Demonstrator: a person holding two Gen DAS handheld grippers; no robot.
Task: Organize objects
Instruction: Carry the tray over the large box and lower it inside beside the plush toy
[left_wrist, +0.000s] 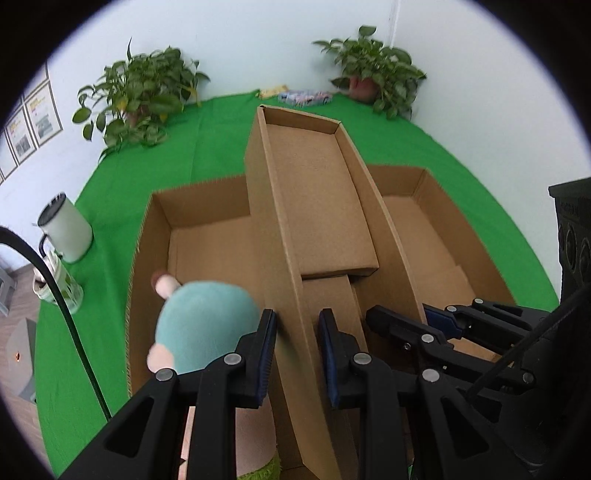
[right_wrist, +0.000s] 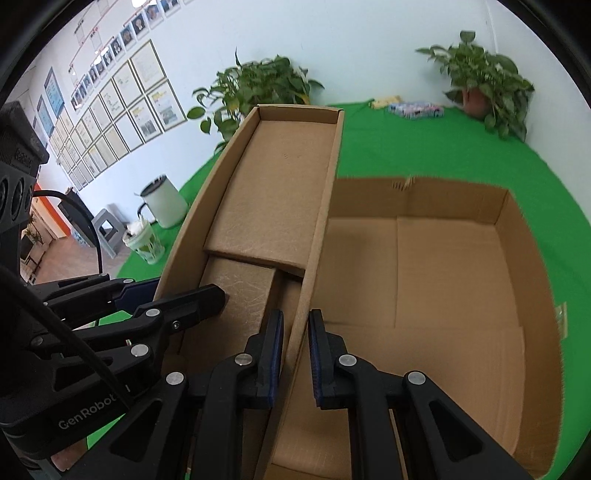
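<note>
1. Green cloth (left_wrist: 221, 147) covers the table under a white wall, with two potted plants (left_wrist: 140, 96) at the far edge, well ahead of both claws.
2. A narrow cardboard box (left_wrist: 314, 192) is held tilted above a wide open carton (right_wrist: 443, 266), its far end raised beyond the claws.
3. The left claw (left_wrist: 297, 350) is clamped on the narrow box's left wall, one pad on the outer side and one on the inner side.
4. The right claw (right_wrist: 295, 354) is clamped on the same box's right wall in the same way.
5. Each claw shows in the other's view, close alongside, gripping the near end of the box.
6. A soft toy (left_wrist: 207, 325) with a teal body lies just left of the left claw, inside the carton's left part.
7. To the right of the right claw the carton floor is bare cardboard, with open room up to its far and right walls.
8. A white mug (left_wrist: 66, 232) and a green-patterned cup (left_wrist: 62, 288) stand on the cloth, well left of the left claw, near the table edge.
9. Small flat packets (right_wrist: 413, 109) lie far ahead by the right-hand plant.
</note>
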